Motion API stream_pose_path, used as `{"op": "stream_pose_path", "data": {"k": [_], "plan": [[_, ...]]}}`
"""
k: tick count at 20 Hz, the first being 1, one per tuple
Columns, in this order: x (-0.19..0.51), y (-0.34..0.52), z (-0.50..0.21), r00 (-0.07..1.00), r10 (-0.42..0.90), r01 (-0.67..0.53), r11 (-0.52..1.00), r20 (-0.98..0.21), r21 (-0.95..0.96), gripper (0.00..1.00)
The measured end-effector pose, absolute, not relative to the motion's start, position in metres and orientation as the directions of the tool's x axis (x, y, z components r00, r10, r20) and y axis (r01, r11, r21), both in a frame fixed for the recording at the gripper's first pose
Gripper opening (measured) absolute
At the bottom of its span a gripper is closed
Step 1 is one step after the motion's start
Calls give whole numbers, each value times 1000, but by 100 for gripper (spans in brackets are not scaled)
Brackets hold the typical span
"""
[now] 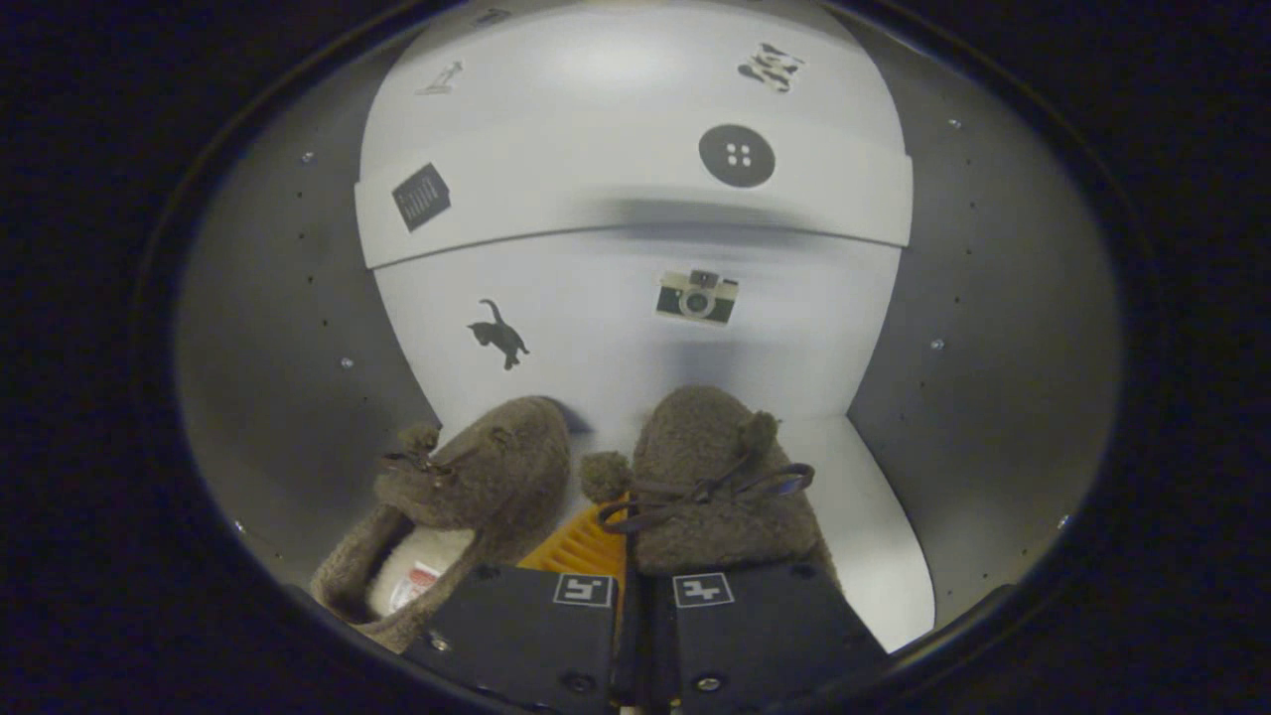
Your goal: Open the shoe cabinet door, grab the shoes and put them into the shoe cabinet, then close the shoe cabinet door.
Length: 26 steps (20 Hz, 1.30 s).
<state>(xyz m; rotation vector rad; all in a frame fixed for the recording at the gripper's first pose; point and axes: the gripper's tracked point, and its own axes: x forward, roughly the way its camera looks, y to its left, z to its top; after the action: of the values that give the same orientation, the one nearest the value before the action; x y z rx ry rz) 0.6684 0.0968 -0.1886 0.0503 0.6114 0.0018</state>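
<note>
My gripper (635, 556) reaches into the open shoe cabinet (248, 328), its fingers drawn nearly together with a thin gap between them; whether they pinch either shoe, I cannot tell. Two fuzzy brown slippers (685, 487) with pompoms and laces sit on the cabinet floor just ahead of the fingers, one to each side. A small tag (412, 586) inside the left slipper is too blurred to read. Five stickers (697, 295) dot the white back panel: camera, cat, button and two more.
</note>
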Motion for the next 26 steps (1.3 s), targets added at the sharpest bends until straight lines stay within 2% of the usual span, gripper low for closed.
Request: {"op": "stream_pose_path", "data": {"k": [3, 5, 6, 10, 17, 23, 26], "plan": [[669, 99, -190, 808, 13, 2, 1000, -590, 25, 18], [664, 105, -186, 811, 31, -7, 999, -584, 42, 32], [659, 105, -183, 812, 32, -8, 999, -583, 44, 44], [640, 102, -164, 861, 18, 4, 999, -508, 43, 61], [559, 102, -112, 930, 31, -32, 999, -367, 3, 61], [418, 114, -43, 980, 66, -65, 998, -188, 11, 63], [329, 112, -26, 991, 59, -58, 998, -121, 11, 100]]}}
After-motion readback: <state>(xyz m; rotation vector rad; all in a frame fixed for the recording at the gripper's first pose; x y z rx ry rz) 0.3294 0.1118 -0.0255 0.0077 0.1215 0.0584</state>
